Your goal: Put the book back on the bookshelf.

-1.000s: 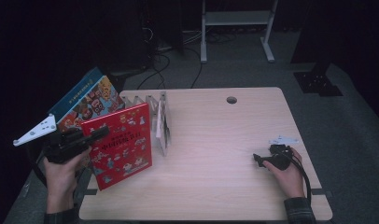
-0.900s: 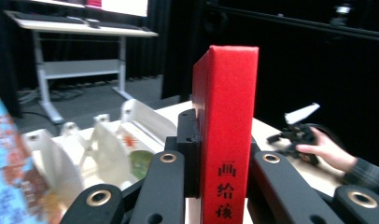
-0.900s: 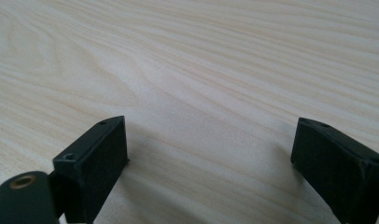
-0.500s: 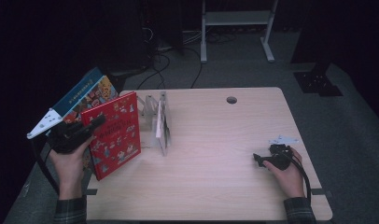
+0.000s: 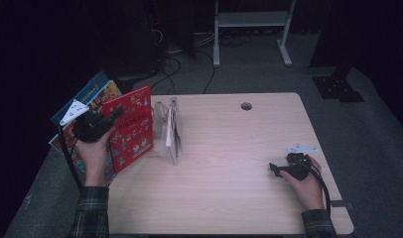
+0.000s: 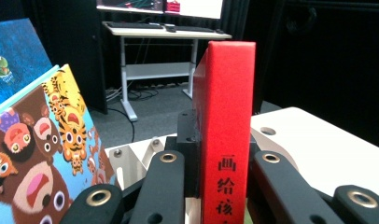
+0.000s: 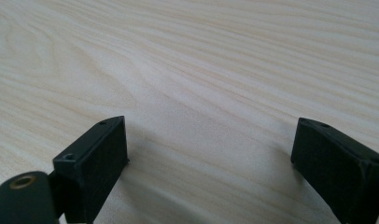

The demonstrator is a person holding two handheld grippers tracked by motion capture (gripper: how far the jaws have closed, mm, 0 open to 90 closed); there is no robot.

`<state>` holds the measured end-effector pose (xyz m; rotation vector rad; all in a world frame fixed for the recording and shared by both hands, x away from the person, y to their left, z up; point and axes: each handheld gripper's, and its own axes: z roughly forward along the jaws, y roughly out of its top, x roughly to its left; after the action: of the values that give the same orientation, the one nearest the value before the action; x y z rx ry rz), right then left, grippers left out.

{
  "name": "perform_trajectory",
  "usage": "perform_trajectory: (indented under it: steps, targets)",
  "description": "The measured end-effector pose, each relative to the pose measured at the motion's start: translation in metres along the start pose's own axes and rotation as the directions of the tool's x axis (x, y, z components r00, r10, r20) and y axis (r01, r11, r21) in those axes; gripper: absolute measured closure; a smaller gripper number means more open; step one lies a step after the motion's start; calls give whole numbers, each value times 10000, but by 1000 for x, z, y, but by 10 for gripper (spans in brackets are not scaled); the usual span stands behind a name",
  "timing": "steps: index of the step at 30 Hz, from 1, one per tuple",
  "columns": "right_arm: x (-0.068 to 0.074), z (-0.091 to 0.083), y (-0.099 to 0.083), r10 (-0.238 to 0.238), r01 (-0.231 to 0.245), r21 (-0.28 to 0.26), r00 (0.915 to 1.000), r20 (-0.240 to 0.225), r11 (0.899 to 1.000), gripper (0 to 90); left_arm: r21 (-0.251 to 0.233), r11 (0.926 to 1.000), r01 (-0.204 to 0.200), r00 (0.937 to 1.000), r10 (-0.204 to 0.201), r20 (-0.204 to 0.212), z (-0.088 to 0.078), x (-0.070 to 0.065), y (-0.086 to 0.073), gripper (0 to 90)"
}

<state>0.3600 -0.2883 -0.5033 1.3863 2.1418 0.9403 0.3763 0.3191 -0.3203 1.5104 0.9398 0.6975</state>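
Red hardcover picture book (image 5: pixel 131 128) stands upright off the table's nine o'clock edge, its spine (image 6: pixel 225 135) pinched between the jaws of my left claw (image 5: pixel 111 115), which are clamped on it. At the book's nine o'clock leans a blue illustrated book with cartoon animals (image 5: pixel 93 91); at its three o'clock a clear plastic book stand (image 5: pixel 170 130) sits on the pale wooden table (image 5: pixel 229 148). My right claw (image 5: pixel 275 169) rests at the table's four o'clock, jaws apart over bare wood.

Glossy red book (image 5: pixel 131 128), pale matt wood-grain table (image 5: pixel 239 148), matt black gripper (image 7: pixel 211 172).
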Motion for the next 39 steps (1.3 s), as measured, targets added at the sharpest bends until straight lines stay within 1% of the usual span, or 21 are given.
perform_trajectory:
  steps: [3,7,13,15,17,19,20,22,25,27,30,33,34,39]
  targets:
    - [0,0,0,-12,12,-9,10000,0,10000,97,-95,9999,104,9999,-103,101,10,4,-2,792]
    - [0,0,0,-22,22,-4,10000,-19,10000,97,-161,9999,-3,10000,2,-72,23,8,-5,792]
    - [-1,1,1,-33,33,-2,10000,-33,10000,97,-391,9991,141,9999,-144,-61,33,15,-11,792]
    - [-1,1,1,-38,38,-2,10000,-37,10000,97,-415,9991,116,9999,-120,-108,33,15,-12,792]
    - [-1,1,1,-37,37,-1,10000,-35,10000,97,-369,9993,-36,9999,32,-123,31,14,-12,792]
    - [-1,1,1,-38,38,-1,10000,-35,10000,97,-273,9992,-286,9995,282,-152,27,12,-13,792]
    - [-1,1,1,-43,43,-3,10000,-35,10000,97,-244,9992,-326,9994,322,-157,25,11,-14,792]
    - [-1,1,1,-42,42,-1,10000,-35,10000,97,-161,9984,-540,9982,535,-275,21,9,-16,791]
    - [0,1,1,-42,42,1,10000,-27,10000,97,104,9981,-611,9973,615,-410,18,10,-20,789]
    - [0,1,1,-31,31,6,10000,-26,10000,97,211,9986,-495,9981,502,-366,18,10,-24,788]
    - [0,1,1,-25,25,11,10000,-29,10000,97,409,9978,-515,9977,532,-418,19,9,-29,792]
    - [0,1,1,-26,26,10,10000,-32,10000,97,727,9954,-618,9965,657,-519,22,10,-35,791]
    - [1,1,1,-29,29,5,10000,-34,10000,97,607,9968,-528,9970,561,-529,23,10,-37,791]
    - [1,2,1,-46,46,-3,10000,-35,10000,98,664,9969,-410,9977,445,-519,22,10,-37,784]
